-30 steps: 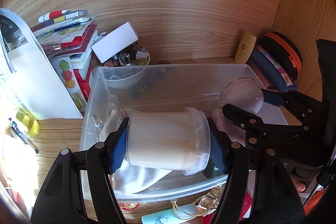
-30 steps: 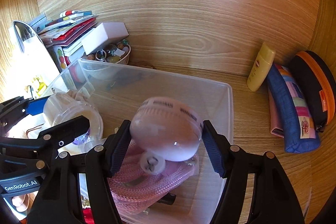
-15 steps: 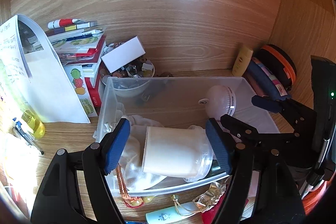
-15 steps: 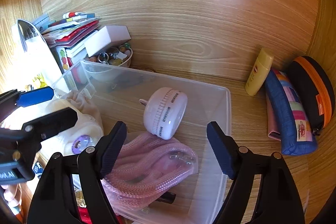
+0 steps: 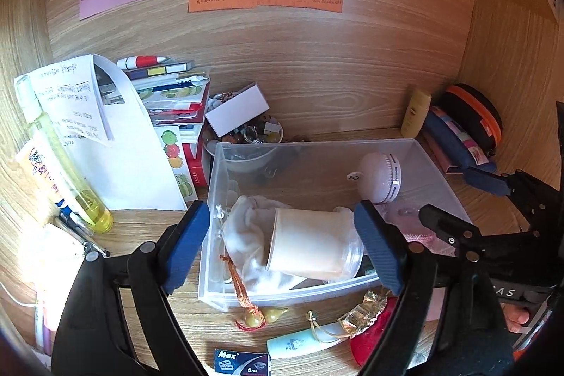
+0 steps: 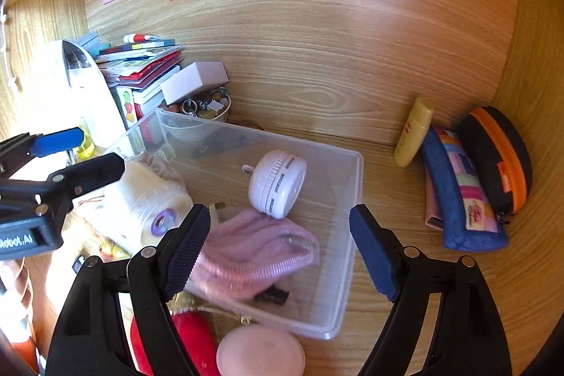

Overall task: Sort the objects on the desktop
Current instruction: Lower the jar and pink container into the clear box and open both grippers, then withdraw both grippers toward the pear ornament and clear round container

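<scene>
Both grippers, left (image 5: 282, 245) and right (image 6: 278, 249), are hovering with jaws wide, gripping nothing; the cream jar (image 5: 310, 244) and white round gadget (image 6: 276, 182) are lying inside the clear bin (image 6: 356, 185) at frame centre

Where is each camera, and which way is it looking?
Left wrist: sits on the left tool, looking forward and down at the clear bin and the jar in it; both its open fingers and the right tool show.
Right wrist: sits on the right tool, facing the bin's right half and round white gadget; its fingers and the left tool show.
Shared: bin, jar, gadget, back-wall notes.
</scene>
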### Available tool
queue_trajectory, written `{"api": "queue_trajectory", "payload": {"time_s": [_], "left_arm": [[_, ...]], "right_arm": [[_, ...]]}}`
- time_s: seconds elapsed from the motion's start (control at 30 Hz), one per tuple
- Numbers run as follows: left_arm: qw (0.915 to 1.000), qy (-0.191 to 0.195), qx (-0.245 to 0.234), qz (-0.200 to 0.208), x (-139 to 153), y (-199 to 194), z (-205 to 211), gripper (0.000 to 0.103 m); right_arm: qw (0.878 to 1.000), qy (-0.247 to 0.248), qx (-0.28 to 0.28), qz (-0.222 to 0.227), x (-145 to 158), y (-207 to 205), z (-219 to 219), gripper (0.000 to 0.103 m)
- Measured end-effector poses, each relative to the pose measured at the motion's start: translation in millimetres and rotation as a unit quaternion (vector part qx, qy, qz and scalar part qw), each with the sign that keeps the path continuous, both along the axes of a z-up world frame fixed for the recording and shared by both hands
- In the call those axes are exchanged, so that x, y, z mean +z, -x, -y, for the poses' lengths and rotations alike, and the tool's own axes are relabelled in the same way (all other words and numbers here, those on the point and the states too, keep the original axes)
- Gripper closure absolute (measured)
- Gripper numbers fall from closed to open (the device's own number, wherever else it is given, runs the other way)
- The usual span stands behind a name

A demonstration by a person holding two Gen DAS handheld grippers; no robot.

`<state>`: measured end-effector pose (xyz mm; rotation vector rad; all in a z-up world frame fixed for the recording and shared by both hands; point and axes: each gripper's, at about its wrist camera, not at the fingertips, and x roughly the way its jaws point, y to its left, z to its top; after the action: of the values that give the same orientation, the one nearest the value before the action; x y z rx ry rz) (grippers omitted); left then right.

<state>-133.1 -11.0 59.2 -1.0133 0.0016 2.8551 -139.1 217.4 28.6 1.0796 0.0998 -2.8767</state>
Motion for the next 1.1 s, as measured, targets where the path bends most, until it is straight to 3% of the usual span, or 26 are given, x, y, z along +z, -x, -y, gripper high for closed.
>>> {"api": "queue_trajectory", "payload": {"time_s": [0.17,0.43,0.83,1.1], "left_arm": [[0.9999,-0.010,0.000,0.008,1,-11,10,0.018],[0.9997,0.006,0.002,0.025,-7,-28,28,0.015],[0.9957,0.041,0.013,0.082,-52,-33,39,0.015],[0.9926,0.035,0.007,0.116,-76,-28,38,0.016]], "right_arm": [[1.000,-0.003,-0.002,-0.010,3,-22,-3,0.019],[1.000,0.004,0.000,0.003,-6,-49,-11,0.018],[0.999,-0.001,0.003,0.048,-38,-71,-20,0.018],[0.997,0.006,0.018,0.075,-54,-71,-17,0.018]]}}
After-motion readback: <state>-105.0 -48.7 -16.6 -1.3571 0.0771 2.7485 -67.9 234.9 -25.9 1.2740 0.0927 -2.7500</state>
